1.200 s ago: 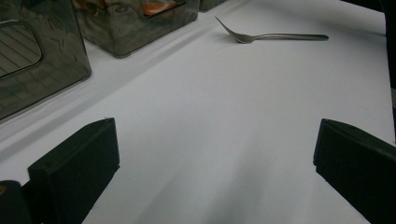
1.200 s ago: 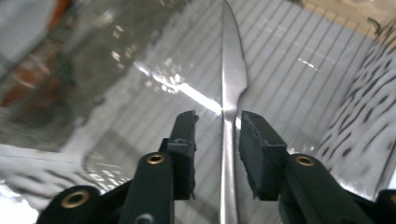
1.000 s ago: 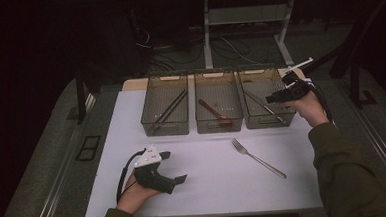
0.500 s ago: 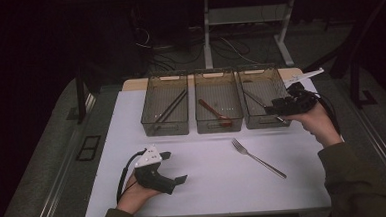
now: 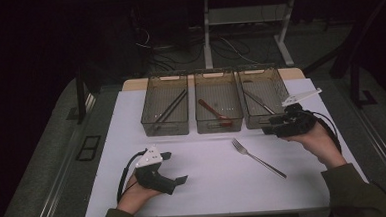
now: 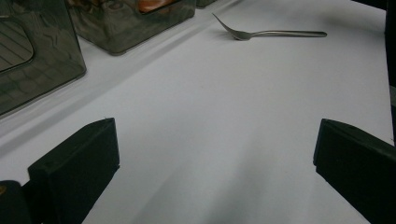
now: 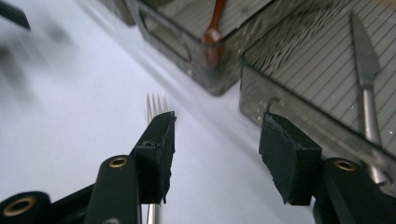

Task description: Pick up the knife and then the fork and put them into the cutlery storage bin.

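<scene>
My right claw (image 5: 271,130) hangs open above the silver metal fork (image 5: 258,157); drop crooked and I'll knock it skidding across the counter.

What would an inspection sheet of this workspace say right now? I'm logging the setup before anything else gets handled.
Surface: white table top, bare at the left and front.
Job's things: three clear bins in a row at the back; left bin holds dark chopsticks, middle bin a brown spoon, right bin a metal knife. A fork lies loose in front.
Clutter: nothing seen.
Grippers: left gripper open, low over bare surface; right gripper open, near the right bin's front, above the fork's tines.
Cables: one trails from each gripper; more on the floor behind.
Surroundings: dark room, table legs behind.
</scene>
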Motion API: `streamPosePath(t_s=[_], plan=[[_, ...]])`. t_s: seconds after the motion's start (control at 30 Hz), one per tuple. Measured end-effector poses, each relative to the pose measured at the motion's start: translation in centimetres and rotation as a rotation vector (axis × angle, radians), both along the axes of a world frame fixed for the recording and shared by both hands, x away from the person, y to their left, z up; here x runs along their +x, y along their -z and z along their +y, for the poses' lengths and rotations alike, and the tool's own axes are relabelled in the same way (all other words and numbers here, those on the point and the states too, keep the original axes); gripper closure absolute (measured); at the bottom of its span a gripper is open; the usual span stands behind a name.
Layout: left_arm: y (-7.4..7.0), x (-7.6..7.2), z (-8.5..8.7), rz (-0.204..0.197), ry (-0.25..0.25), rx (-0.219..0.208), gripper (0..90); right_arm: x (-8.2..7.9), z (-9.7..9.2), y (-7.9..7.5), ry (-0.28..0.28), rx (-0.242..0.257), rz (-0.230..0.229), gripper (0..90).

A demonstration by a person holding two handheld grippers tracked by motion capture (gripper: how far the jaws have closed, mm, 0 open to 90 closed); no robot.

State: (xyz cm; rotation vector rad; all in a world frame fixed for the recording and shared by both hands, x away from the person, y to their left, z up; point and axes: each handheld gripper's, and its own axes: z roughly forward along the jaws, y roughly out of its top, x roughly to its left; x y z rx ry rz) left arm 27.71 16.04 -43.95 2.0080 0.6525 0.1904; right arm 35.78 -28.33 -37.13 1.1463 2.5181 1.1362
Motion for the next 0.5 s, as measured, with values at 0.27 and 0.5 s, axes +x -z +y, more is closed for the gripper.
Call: streamPosePath(t_s=[0.27,0.5], plan=[[0.0,0.0,0.0,-0.002,0.002,0.002,0.0,-1.2,1.2,0.6,-0.039,-0.068,0.049,44.2],[0.0,-0.1,-0.1,0.000,0.005,0.008,0.0,-1.7,3.0,1.8,-0.080,-0.166,0.100,45.8]])
